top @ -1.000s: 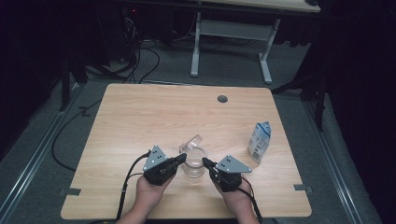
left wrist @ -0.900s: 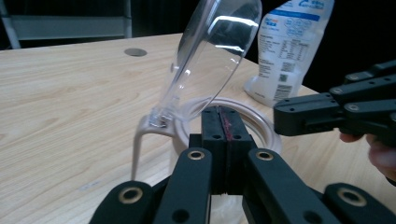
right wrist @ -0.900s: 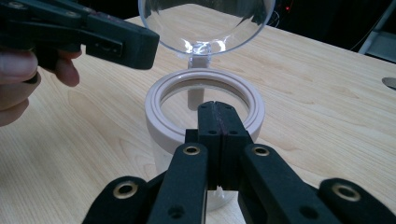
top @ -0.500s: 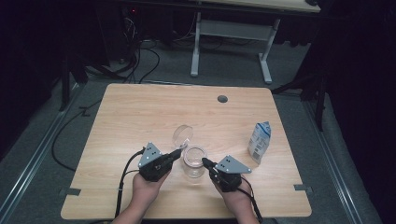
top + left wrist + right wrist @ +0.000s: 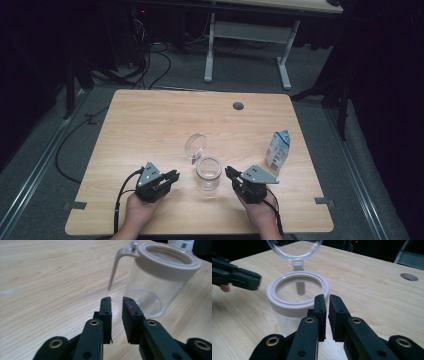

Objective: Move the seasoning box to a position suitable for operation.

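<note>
Jar (image 5: 208, 173): it stands on the worktop (image 5: 150, 120) between your two grippers, touched by neither, its hinged clear lid (image 5: 195, 145) flipped up behind the rim
Left gripper (image 5: 172, 176): left of the jar and near it; its fingers have just been parting and stand a little apart, with nothing between them
Right gripper (image 5: 230, 173): just right of the jar; its fingers have just eased apart to a narrow slit, empty
Carton (image 5: 277, 152): upright to your right, well apart from the jar
Hole (image 5: 238, 106): far side of the worktop, out of your way
</note>
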### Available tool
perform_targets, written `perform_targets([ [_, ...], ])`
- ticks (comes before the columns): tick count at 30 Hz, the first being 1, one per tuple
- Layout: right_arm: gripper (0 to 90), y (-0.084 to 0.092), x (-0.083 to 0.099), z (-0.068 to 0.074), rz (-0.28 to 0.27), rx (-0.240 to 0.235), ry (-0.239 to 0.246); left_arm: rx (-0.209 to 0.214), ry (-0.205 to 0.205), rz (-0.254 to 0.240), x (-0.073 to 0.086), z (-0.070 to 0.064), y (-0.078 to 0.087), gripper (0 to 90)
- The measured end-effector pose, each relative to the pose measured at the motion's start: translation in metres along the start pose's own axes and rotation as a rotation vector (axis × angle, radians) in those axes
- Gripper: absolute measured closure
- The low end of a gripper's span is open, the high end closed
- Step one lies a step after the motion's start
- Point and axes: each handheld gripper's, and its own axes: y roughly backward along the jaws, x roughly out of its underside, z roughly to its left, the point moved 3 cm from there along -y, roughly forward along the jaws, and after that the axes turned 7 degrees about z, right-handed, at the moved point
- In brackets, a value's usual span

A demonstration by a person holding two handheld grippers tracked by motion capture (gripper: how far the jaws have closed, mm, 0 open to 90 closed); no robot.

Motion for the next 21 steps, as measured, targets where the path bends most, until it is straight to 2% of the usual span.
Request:
perform_targets([
  [4,82.9,0.002,0.009,-0.009,0.012,0.015,-0.021,-0.019,0.004,0.022,0.006,0.009,0.006,75.0],
  [12,75.6,0.006,0.028,-0.030,0.043,0.065,-0.088,-0.041,0.028,0.001,0.004,0.023,0.016,67.4],
  [15,73.7,0.010,0.037,-0.038,0.055,0.091,-0.099,-0.051,0.034,0.004,0.006,0.027,0.016,66.5],
  [18,72.1,0.016,0.046,-0.046,0.071,0.110,-0.119,-0.057,0.039,-0.005,0.006,0.029,0.017,65.1],
  [21,72.0,0.024,0.055,-0.055,0.084,0.140,-0.125,-0.060,0.025,-0.009,0.005,0.027,0.018,63.0],
])
